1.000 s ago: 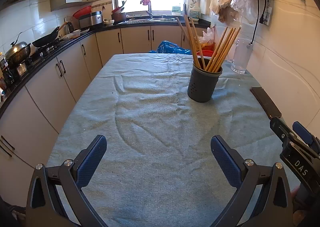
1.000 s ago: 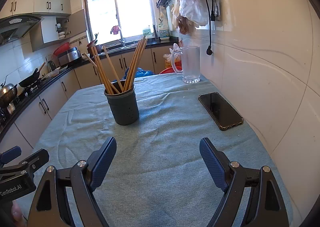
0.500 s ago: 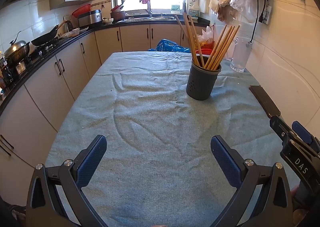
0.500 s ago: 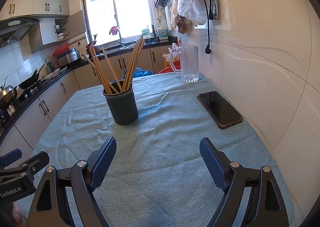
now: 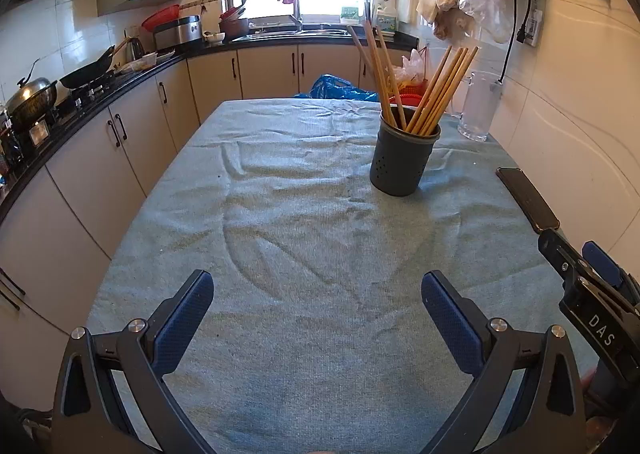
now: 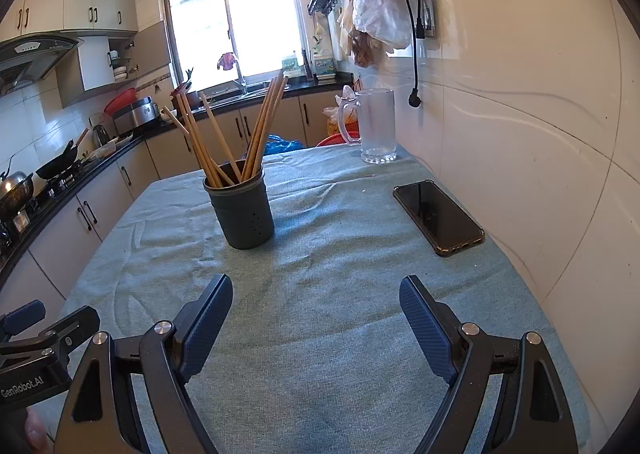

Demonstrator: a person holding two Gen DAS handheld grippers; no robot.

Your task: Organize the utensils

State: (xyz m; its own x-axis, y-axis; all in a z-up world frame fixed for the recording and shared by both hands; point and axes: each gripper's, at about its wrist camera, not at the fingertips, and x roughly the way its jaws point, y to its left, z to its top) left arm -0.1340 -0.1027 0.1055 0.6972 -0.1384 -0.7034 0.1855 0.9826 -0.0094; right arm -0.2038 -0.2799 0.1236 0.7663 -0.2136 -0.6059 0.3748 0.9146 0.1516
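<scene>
Chopsticks (image 5: 404, 88) are seen standing bunched in a dark grey holder (image 5: 403, 160), fanned out to either side, with the holder upright on the cloth-covered counter (image 5: 304, 238). In the left wrist view the holder is found at about one o'clock, well beyond the left tool (image 5: 318, 294), whose blue pads are spread wide with only bare cloth between them. In the right wrist view the holder (image 6: 242, 210) is placed at about eleven o'clock, well ahead of the right tool (image 6: 316, 300), which is likewise spread wide and pinches nothing. A phone (image 6: 438, 217) is laid flat at two o'clock in that view, near the tiled wall, and a glass mug (image 6: 374, 126) is set at the counter's far end, at about one o'clock. Each tool is partly seen at the edge of the other's view.
</scene>
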